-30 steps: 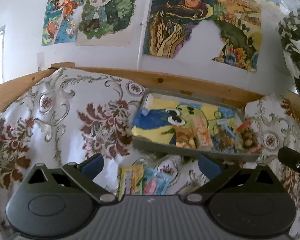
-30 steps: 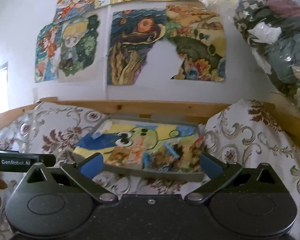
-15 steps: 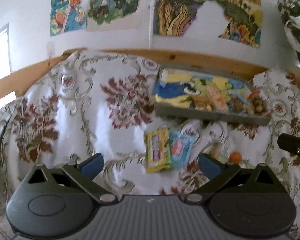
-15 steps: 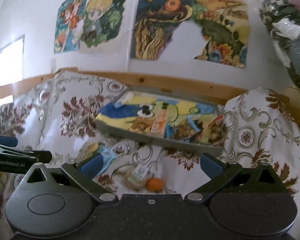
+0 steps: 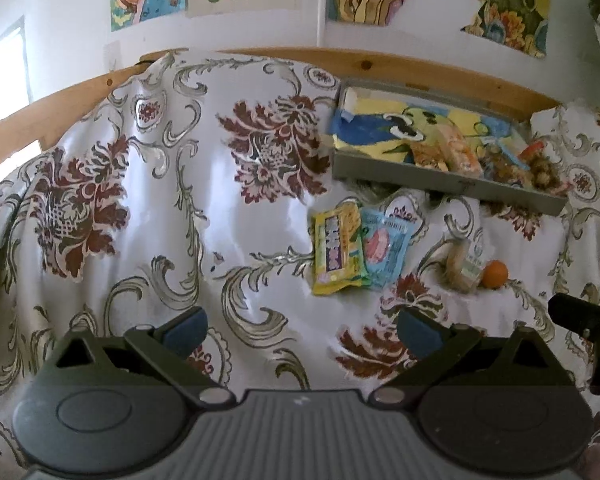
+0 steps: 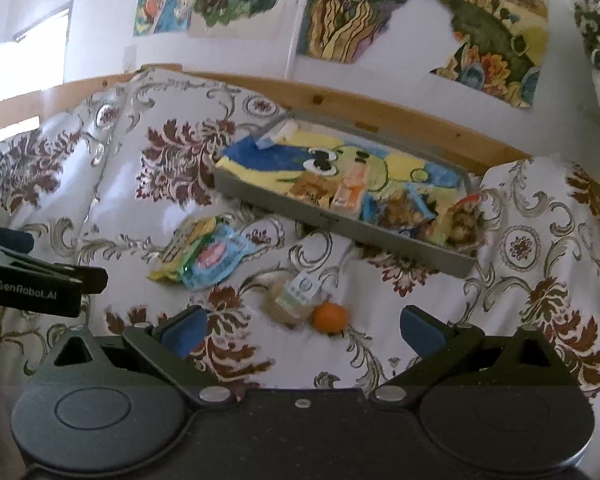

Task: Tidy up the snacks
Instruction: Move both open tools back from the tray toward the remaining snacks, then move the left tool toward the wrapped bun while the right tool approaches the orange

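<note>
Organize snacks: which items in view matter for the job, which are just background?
Job:
- grey tray already holding snacks
- yellow packet
- blue packet
- clear-wrapped snack
- small orange fruit
- left tool, right tool, both open

Background:
- floral cloth
- wall posters
- wooden rail

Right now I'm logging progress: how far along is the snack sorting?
Partly done: several packets already lie in the grey tray. Nothing is in hand; the left gripper and right gripper are both open. Left on the cloth: yellow packet, blue packet, clear-wrapped snack, orange.
</note>
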{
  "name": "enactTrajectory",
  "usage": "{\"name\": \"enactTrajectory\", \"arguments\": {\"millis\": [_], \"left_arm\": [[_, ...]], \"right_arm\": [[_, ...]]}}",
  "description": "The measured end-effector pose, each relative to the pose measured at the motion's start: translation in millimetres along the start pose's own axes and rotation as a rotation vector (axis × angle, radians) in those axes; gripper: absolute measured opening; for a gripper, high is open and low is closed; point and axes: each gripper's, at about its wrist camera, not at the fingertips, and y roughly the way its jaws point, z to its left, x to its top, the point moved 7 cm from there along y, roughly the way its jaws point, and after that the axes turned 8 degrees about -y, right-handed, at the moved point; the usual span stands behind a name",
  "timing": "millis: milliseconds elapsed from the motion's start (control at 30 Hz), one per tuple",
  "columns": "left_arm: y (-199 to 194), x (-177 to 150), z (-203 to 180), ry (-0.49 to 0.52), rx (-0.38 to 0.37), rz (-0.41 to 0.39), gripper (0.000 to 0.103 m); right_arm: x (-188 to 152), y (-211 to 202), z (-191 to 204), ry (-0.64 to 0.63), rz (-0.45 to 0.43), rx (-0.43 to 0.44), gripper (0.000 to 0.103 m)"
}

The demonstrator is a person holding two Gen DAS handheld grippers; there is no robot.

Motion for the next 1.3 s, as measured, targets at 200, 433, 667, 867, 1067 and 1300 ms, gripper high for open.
{"name": "enactTrajectory", "arguments": {"millis": [200, 433, 667, 867, 1067, 1300], "left_arm": [[7, -3, 0, 0.010, 0.000, 0.041, 0.103], [12, -1, -3, 0.030, -0.010, 0.065, 0.103], [20, 5, -6, 0.064, -0.019, 0.072, 0.103], [30, 10, -16, 0.142, -0.041, 0.088, 0.103], [41, 11, -21, 0.178, -0.051, 0.090, 0.103], [51, 15, -26, 0.198, -0.058, 0.069, 0.103]], "right_arm": [[-3, 6, 0, 0.001, 0.033, 0.002, 0.102], [-4, 10, -2, 0.014, 0.051, 0.003, 0.102], [-6, 16, -6, 0.038, 0.070, 0.011, 0.102], [-7, 22, -7, 0.045, 0.081, 0.005, 0.102], [-7, 27, -8, 0.052, 0.089, 0.004, 0.102], [-4, 37, -9, 0.016, 0.097, 0.012, 0.102]]}}
